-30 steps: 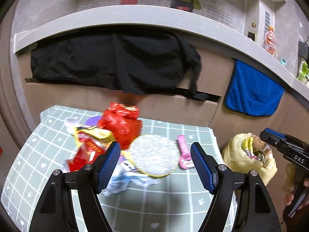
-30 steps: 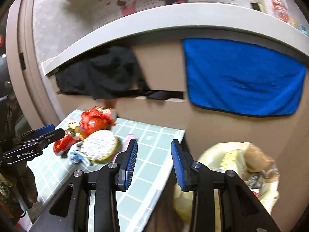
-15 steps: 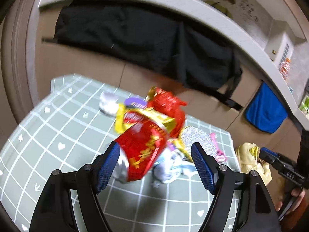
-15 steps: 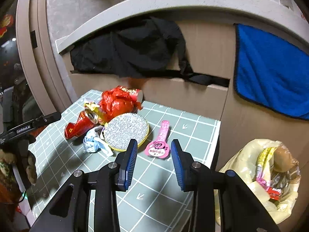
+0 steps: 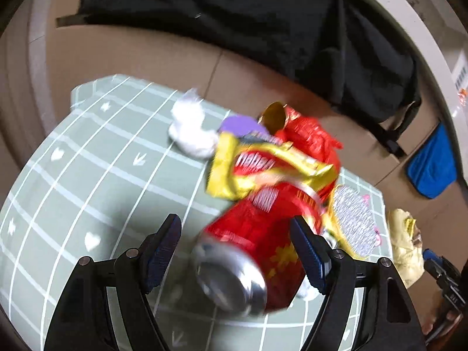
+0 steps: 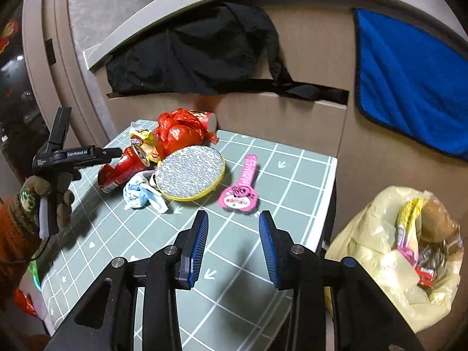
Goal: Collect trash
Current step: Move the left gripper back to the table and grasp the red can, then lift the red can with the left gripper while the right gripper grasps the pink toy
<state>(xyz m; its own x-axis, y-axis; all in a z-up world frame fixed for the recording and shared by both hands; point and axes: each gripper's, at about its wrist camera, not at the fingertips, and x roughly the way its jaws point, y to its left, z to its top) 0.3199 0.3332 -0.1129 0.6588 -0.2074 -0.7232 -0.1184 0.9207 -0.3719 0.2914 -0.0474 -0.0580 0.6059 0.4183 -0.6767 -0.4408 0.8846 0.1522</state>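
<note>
Green checked table [image 6: 263, 181], with trash heaped at its far left. Yellowish trash bag [image 6: 377, 234] beside the table's right edge, open and part filled. Round silver-topped pad [image 6: 190, 172] in the heap, pink wrapper [image 6: 242, 187] just right of it. Red can [image 5: 257, 242] on its side, dented, between the spread fingers of the left gripper [image 5: 237, 254]; apparently untouched by either pad, though blurred. Right gripper [image 6: 234, 245] above bare table, jaws apart, nothing between them.
</note>
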